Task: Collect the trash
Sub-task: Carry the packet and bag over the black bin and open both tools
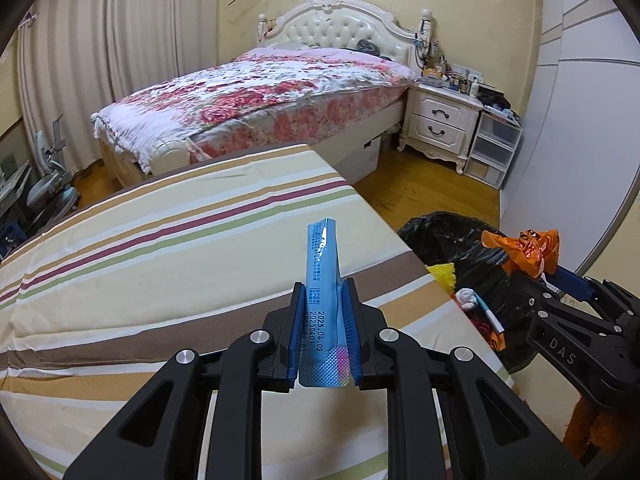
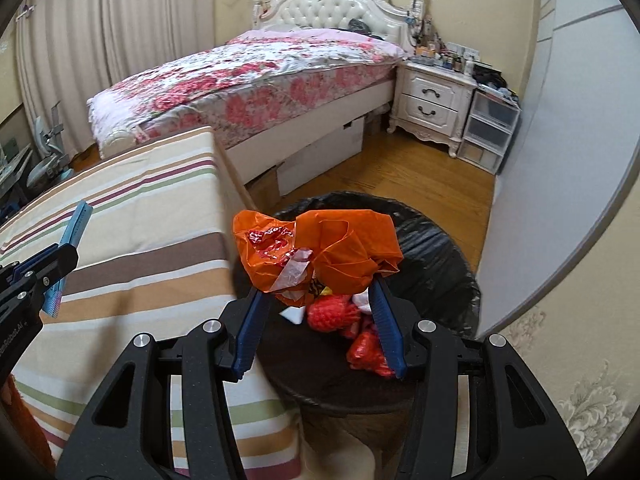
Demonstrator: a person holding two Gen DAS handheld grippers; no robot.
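Two grips — left gripper (image 1: pixel 325 294) pinching blue wrapper (image 1: pixel 322 264), right gripper (image 2: pixel 318 292) clamping orange bag (image 2: pixel 320 252) over black-lined bin (image 2: pixel 432 256).

A: The wrapper (image 1: pixel 323 276) at lower centre of the left wrist view is light blue with dark blue print, its bottom end shimmering pink.

B: And under it, the cloth (image 1: pixel 160 248) has cream, tan, brown, maroon and green stripes.

A: In the right wrist view, centre, the crumpled plastic bag (image 2: pixel 320 252) is orange with red and white markings.

B: Behind it the bin liner (image 2: pixel 432 248) is black. The bedspread (image 2: pixel 248 76), upper centre, is white and pink with red flowers.
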